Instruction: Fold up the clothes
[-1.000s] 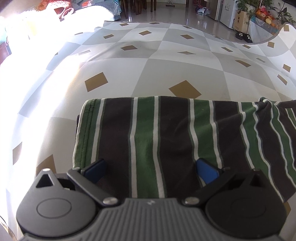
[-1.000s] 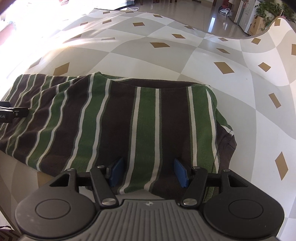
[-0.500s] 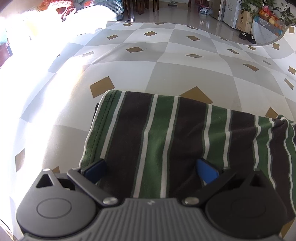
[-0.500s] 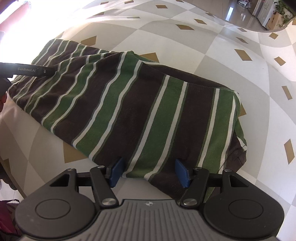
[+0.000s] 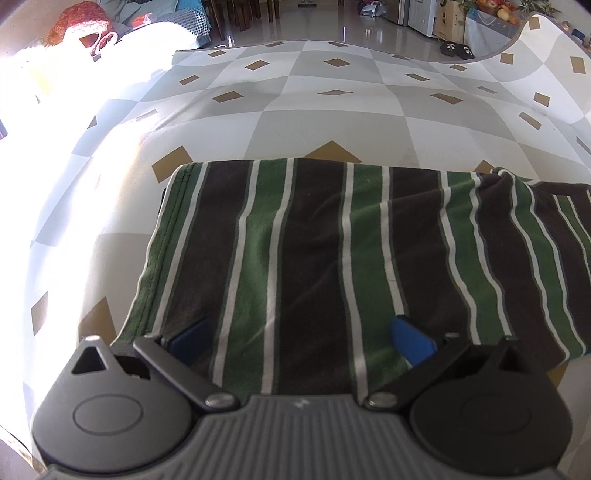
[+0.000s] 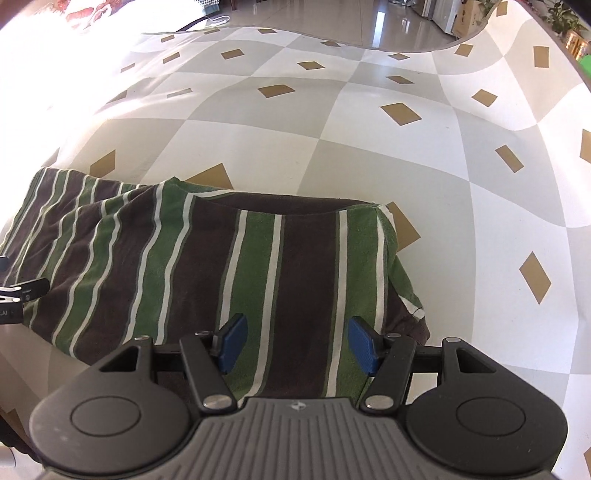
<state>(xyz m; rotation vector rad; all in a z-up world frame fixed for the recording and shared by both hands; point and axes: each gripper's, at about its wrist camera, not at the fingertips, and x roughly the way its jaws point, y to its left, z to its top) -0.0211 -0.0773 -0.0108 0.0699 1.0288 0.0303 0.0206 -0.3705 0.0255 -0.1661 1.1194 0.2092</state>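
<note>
A folded shirt with green, dark brown and white stripes lies on the checked tablecloth. My left gripper hovers over the shirt's near edge by its left end, blue pads wide apart, open. Over the right end, where the dark collar shows, my right gripper also stands open, pads on either side of a brown stripe. The shirt looks loose under both, with no fold pinched. A piece of the left gripper shows at the left edge of the right wrist view.
The cloth with grey and white checks and tan diamonds stretches far behind the shirt. A heap of other clothes lies at the far left in glaring sun. Beyond the table's far edge are a shiny floor and black slippers.
Both views tilted half a second ago and have levelled again, sitting slightly higher than before. The shirt lies where it was, and both pairs of jaws keep the same spread.
</note>
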